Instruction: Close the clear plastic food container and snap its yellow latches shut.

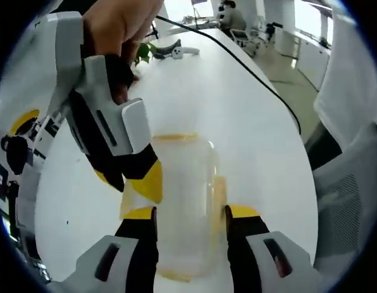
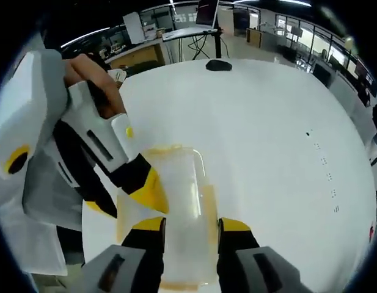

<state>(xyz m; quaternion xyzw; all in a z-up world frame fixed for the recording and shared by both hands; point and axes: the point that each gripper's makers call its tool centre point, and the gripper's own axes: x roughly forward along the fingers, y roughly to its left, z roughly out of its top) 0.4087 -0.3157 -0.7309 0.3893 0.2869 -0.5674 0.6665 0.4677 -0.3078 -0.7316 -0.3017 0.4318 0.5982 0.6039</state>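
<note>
yellow-tipped jaws rise right under our lens in the left gripper view, and the left hand-held gripper (image 1: 190, 213) has them spread to either side of the clear plastic food container (image 1: 185, 201), one jaw at each long wall. whether they actually pinch the walls we cannot tell; they look close against it, not clamped hard.

the container sits flat on the white tabletop (image 1: 249, 122), lid apparently down on it, with a yellow latch (image 1: 175, 137) showing along the far end and another (image 1: 218, 190) on the side near our right jaw.

in the right gripper view the right hand-held gripper (image 2: 191, 224) straddles the container (image 2: 176, 201) the same way, jaws parted around it. the other gripper comes in from the left in both views, a yellow tip pressing at the container's left edge.

the step in hand, as we read it, is latching. to do it well, we keep one gripper steadying the box so it cannot skate on the smooth tabletop (image 2: 267, 122), then push each latch flat against the wall with a jaw tip, square on, until it seats. the thin clear plastic will likely flex, so firm but not crushing. a black cable (image 1: 255, 73) trails well beyond.
</note>
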